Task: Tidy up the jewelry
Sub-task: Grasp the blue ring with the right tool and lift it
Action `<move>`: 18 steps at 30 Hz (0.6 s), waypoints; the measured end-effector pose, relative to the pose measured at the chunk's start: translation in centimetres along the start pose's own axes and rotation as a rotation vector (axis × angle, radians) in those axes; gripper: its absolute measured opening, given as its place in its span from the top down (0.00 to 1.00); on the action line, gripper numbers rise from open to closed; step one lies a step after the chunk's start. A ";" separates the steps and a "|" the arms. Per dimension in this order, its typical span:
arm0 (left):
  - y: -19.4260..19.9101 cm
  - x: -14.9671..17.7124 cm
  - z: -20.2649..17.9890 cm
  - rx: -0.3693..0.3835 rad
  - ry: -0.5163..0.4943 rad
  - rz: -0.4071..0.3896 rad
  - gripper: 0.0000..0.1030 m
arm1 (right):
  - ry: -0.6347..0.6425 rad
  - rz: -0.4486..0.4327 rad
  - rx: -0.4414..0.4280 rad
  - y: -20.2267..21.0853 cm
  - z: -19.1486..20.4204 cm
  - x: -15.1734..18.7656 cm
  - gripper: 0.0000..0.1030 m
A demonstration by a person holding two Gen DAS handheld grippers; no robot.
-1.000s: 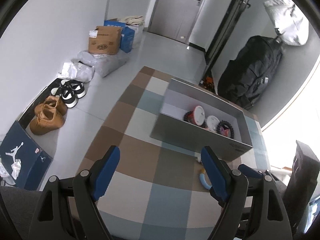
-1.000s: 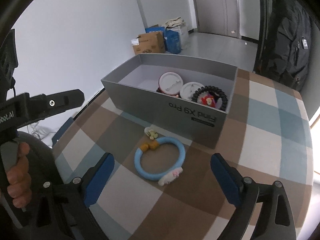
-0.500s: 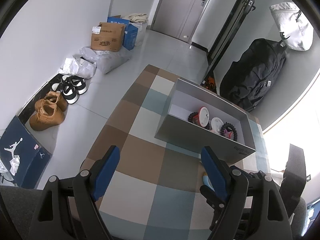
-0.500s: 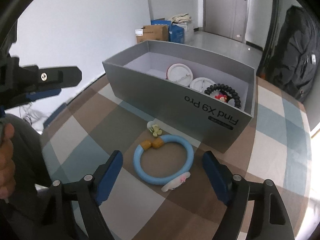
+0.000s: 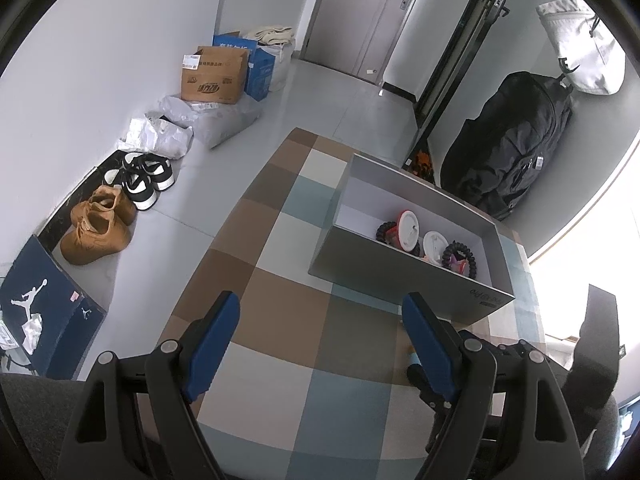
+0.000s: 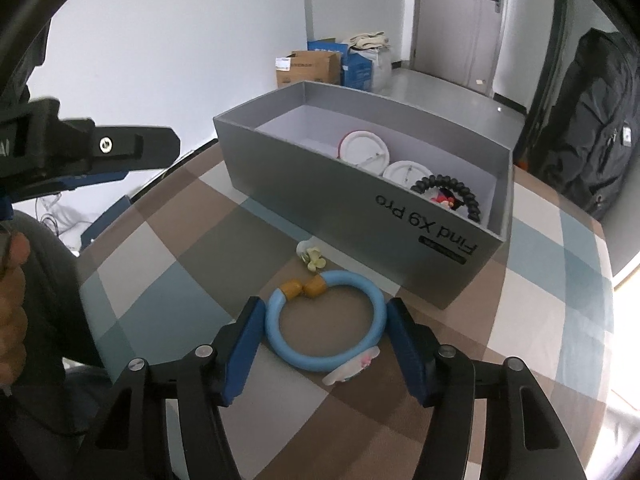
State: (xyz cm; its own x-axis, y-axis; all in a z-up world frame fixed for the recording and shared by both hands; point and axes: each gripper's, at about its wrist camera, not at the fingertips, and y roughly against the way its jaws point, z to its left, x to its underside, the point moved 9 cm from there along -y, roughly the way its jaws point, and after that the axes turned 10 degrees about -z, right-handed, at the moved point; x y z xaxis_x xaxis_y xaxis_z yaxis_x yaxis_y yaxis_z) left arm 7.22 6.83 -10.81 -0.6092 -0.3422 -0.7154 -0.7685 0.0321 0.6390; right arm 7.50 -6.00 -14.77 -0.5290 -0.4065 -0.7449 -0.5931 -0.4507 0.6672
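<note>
The right gripper (image 6: 325,334) pointed steeply down at the table (image 6: 552,288), and its jaws had just been closing around the blue bracelet (image 6: 325,320). The bracelet lay flat between the two blue pads (image 6: 244,350), which stood right at its outer rim on either side; whether they already pressed on it could not be told. A round ring, the bracelet had no real long axis. Its two amber beads (image 6: 302,288) sat on the far side from the gripper, slightly left, and its white charm (image 6: 352,368) on the near side, toward the right pad. Just beyond the beads lay a small yellow flower piece (image 6: 312,258), apart from the ring. Farther ahead stood the grey box (image 6: 360,200), long side across the gripper's line, holding two white discs (image 6: 364,150) and a black beaded bracelet (image 6: 448,192) at its right end.

The left gripper (image 5: 320,344) hung above the table with its jaws wide apart and nothing between them. The box stood ahead of it and to its right, and a sliver of the blue bracelet (image 5: 412,358) showed behind its right pad.
</note>
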 end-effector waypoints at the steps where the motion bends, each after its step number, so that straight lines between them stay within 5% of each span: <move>1: 0.0 0.0 0.0 0.000 -0.001 -0.001 0.22 | -0.008 -0.002 -0.001 0.1 -0.1 0.0 0.41; 18: -1.3 1.0 -3.1 0.050 -0.066 0.037 0.22 | -0.216 -0.079 0.019 4.5 -5.6 -0.8 0.41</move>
State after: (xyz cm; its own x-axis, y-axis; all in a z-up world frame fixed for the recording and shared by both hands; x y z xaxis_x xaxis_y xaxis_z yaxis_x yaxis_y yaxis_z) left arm 8.19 3.55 -11.45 -0.6477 -0.2771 -0.7097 -0.7531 0.0913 0.6516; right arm 8.67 -12.10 -11.16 -0.5965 -0.1903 -0.7797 -0.6483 -0.4584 0.6079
